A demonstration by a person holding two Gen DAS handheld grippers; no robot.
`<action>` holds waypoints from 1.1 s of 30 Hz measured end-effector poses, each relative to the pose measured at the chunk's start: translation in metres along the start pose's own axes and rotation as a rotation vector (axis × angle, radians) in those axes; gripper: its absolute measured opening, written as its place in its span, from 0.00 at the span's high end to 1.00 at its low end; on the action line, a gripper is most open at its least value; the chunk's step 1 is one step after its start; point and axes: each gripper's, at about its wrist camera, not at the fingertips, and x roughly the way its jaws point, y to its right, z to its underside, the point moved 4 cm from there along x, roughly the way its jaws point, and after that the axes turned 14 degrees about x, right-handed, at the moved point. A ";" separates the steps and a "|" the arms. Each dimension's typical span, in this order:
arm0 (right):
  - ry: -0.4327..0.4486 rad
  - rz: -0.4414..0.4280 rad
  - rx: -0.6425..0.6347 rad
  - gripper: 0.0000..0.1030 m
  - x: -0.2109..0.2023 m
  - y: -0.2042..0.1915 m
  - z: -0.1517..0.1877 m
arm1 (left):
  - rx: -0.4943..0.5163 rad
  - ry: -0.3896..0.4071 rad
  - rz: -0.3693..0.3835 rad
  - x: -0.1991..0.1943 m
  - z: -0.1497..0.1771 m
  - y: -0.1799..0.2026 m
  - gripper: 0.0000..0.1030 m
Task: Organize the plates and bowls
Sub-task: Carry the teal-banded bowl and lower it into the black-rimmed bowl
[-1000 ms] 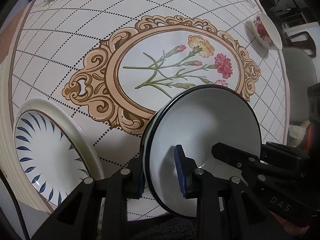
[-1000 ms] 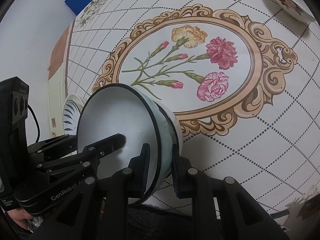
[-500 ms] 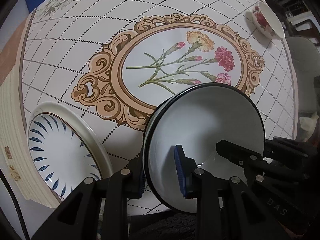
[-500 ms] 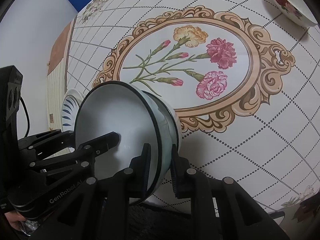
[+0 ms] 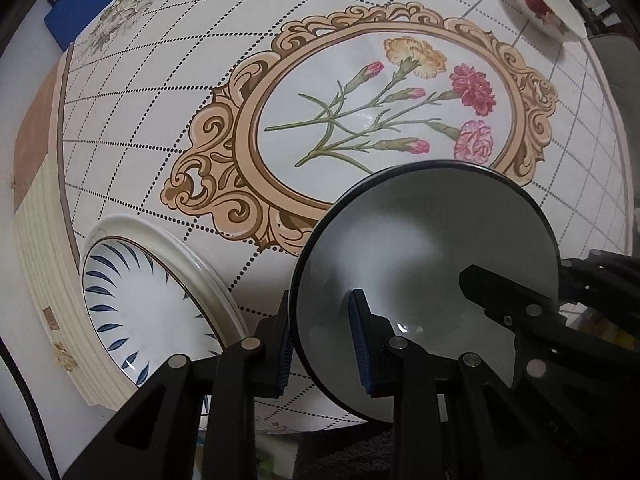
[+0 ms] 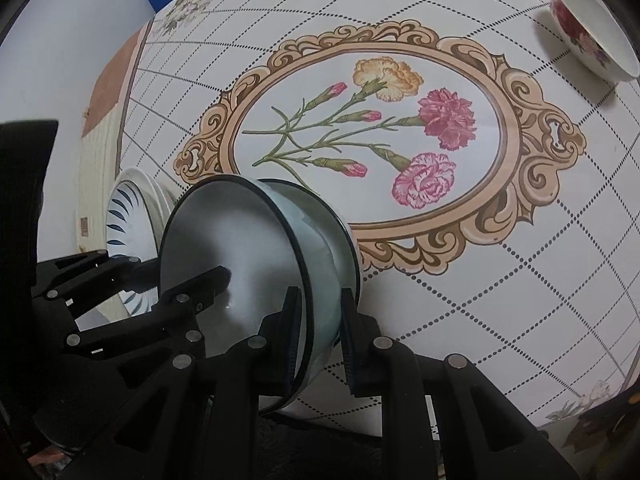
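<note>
Both grippers hold the same white bowl with a dark rim (image 5: pixel 424 264), which hangs tipped on its side above the near edge of the table (image 5: pixel 160 92); its mouth faces the left wrist camera, and the inside holds nothing but a glossy patch of reflected light near the base. The left gripper (image 5: pixel 322 338) is clenched on the bowl's wall, one blue-padded finger inside and the other outside; in the right wrist view the right gripper (image 6: pixel 318 338) grips the wall at another point of the rim in the same way, one finger inside, one against the pale outer side. Each gripper's black fingers show in the other's camera, reaching into the bowl.

In the right wrist view a second dark rim line runs around the bowl behind the first; whether that is another bowl nested beneath, I cannot tell.

To the left of the held bowl, near the table's edge, lies a plate with blue leaf strokes (image 5: pixel 136 304) and a cream rim; it appears to rest on another plate, since a second rim edge shows beneath it; nothing lies on it. At the far right of the table stands a bowl with red flowers (image 6: pixel 588 28) painted on its outside, upright, well apart from the rest; its interior shows plain white. The tablecloth carries a printed oval frame of carnations (image 5: pixel 384 120), which lies between the held bowl and the flowered one.
</note>
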 end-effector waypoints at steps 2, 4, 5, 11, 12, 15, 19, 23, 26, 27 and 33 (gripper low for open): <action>0.002 0.014 -0.005 0.81 0.002 -0.002 0.000 | -0.001 -0.001 -0.001 0.002 -0.002 0.002 0.77; 0.008 0.023 -0.003 0.81 0.002 -0.002 -0.002 | -0.006 -0.004 0.004 0.003 -0.004 0.003 0.77; 0.011 0.026 -0.002 0.81 0.002 -0.002 -0.002 | -0.006 -0.003 0.001 0.004 -0.005 0.003 0.77; -0.001 0.019 0.049 0.79 0.003 -0.001 -0.008 | -0.031 0.012 0.020 0.008 -0.007 -0.007 0.77; -0.010 0.006 0.061 0.79 0.003 0.000 -0.008 | -0.044 0.016 0.035 0.010 -0.007 -0.008 0.77; -0.037 -0.041 0.085 0.76 0.002 0.006 -0.010 | -0.072 0.030 0.063 0.016 -0.004 -0.024 0.77; -0.066 -0.084 0.110 0.72 -0.001 0.012 -0.011 | -0.103 0.040 0.092 0.019 0.000 -0.034 0.77; -0.084 -0.109 0.138 0.68 -0.006 0.015 -0.010 | -0.111 0.048 0.103 0.022 0.003 -0.039 0.77; -0.089 -0.089 0.145 0.68 -0.007 0.017 -0.006 | -0.115 0.059 0.093 0.021 0.006 -0.039 0.77; -0.088 -0.076 0.155 0.71 -0.008 0.020 -0.005 | -0.117 0.059 0.091 0.016 0.010 -0.040 0.77; -0.069 -0.048 0.116 0.79 -0.010 0.019 -0.002 | -0.125 0.072 0.092 0.015 0.022 -0.039 0.77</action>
